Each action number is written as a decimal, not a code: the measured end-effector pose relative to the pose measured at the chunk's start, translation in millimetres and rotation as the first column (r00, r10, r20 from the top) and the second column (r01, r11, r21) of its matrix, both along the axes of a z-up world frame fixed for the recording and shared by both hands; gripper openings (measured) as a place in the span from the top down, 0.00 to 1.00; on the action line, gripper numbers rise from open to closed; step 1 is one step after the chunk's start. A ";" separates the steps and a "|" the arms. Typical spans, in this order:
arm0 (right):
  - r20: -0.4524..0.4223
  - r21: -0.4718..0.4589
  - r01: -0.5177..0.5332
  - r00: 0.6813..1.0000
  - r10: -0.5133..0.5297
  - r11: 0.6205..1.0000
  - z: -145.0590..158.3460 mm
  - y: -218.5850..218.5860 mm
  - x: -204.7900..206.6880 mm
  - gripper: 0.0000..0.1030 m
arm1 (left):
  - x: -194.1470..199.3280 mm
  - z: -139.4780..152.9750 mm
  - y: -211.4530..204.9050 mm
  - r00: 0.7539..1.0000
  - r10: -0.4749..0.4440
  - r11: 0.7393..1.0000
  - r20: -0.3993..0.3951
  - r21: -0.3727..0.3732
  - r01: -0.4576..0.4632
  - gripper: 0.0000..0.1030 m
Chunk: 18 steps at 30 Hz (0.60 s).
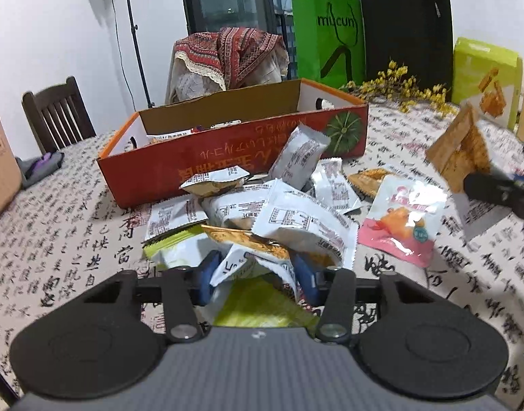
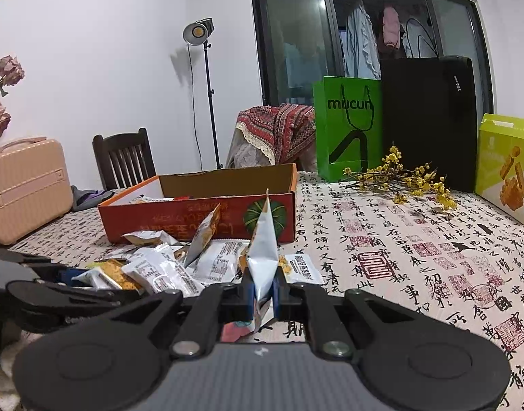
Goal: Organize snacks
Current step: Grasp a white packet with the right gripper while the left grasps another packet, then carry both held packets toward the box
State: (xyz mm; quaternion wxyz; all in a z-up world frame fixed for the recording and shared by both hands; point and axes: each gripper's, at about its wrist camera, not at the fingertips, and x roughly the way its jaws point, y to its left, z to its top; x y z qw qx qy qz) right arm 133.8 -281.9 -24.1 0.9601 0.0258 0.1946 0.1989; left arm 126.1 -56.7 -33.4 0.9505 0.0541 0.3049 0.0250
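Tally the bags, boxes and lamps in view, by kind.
Bags: 2 (green bag, black bag)
Boxes: 2 (red box, yellow-green box)
Lamps: 1 (lamp)
Total: 5

- We are seeing even, fairly bright indoor light; a studio lamp [image 2: 197, 32] is glowing at the far wall and throwing its stand's shadow there.
- We are getting fisheye bending and dark corners at every edge.
- Motion blur is smearing the packet [image 1: 458, 152] at the left view's right edge.
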 end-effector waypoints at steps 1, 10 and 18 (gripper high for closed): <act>0.000 -0.001 -0.001 1.000 0.001 1.000 -0.1 0.7 -0.8 0.91 | -0.8 0.6 0.4 1.000 0.001 1.000 0.004 -0.002 -0.001 0.59; 0.004 -0.009 -0.008 1.000 0.008 1.000 1.9 5.3 -2.8 0.91 | -18.3 15.3 12.5 0.997 0.000 0.999 0.080 -0.035 0.003 0.60; 0.033 -0.024 -0.007 0.999 0.008 1.000 14.3 12.9 -0.6 0.91 | -27.0 41.4 21.4 0.986 -0.016 0.998 0.163 -0.050 0.024 0.60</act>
